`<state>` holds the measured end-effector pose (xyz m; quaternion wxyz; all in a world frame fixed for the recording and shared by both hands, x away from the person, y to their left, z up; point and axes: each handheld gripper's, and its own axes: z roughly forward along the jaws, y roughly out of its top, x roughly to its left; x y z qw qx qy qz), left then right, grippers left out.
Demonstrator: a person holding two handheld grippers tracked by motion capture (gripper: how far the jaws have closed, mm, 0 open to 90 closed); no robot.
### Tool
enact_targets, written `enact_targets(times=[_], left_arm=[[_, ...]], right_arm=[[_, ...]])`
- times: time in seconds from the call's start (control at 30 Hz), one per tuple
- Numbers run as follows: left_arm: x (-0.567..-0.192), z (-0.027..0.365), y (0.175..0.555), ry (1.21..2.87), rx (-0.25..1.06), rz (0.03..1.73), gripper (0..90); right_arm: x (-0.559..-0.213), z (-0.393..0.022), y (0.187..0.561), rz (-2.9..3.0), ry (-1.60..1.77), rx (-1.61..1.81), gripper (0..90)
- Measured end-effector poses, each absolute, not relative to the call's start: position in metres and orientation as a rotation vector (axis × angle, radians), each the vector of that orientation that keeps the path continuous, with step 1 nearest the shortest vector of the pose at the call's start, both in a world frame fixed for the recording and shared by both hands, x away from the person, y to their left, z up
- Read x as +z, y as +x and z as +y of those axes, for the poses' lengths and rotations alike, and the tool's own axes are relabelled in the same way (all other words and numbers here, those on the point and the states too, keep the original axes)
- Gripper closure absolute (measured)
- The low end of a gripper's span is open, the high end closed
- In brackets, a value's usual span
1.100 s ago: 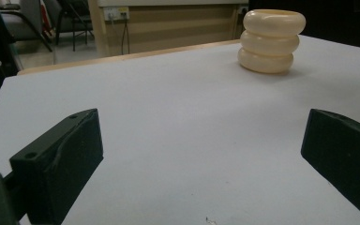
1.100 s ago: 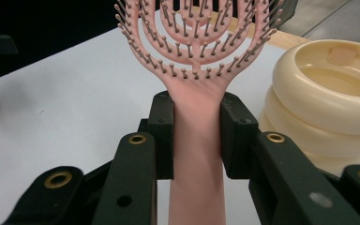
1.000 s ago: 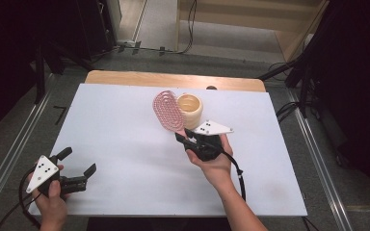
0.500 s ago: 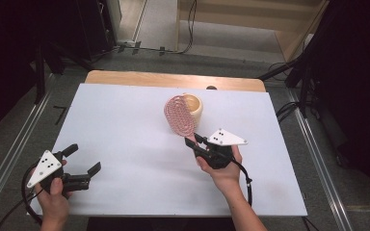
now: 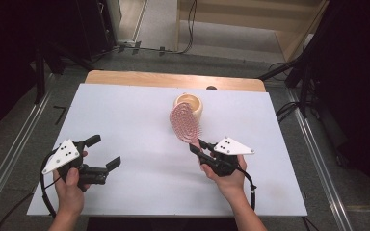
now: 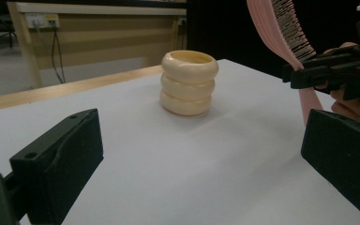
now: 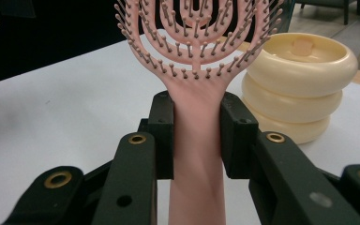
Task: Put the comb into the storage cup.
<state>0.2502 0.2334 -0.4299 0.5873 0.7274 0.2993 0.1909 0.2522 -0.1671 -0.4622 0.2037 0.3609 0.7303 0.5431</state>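
Near the desk's [image 5: 125, 110] front left corner the left claw [image 5: 104, 153] sits low in a hand [image 5: 70, 185], its jaws spread wide with nothing between them; in the left gripper view the jaw tips are cut off by the frame's bottom and right edges. A broad bare stretch of white desk lies open from that claw across to the middle and back to the far wooden edge.

Right of centre, the right claw [image 7: 197, 136] is clamped on the handle of a pink hairbrush [image 5: 185, 122], which tilts up and away, bristles toward the camera in the right gripper view; its head top is cropped there. Just behind the brush stands a cream ringed cup [image 5: 189, 105], near the far edge. Whether brush and cup touch cannot be told. Bare desk continues to the right edge.
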Motion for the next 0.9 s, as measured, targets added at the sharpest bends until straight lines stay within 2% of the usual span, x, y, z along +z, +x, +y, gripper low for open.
enact_targets(times=[0.37, 0.9], left_arm=[[-0.414, 0.195, 0.260, 1.713, 0.372, 0.645, 0.0], [-0.393, 0.152, 0.273, 1.760, 0.336, 0.560, 0.0]], right_arm=[[-0.460, -0.171, 0.245, 2.009, 0.972, 1.527, 67.9], [-0.460, -0.170, 0.240, 2.001, 0.955, 1.534, 67.9]])
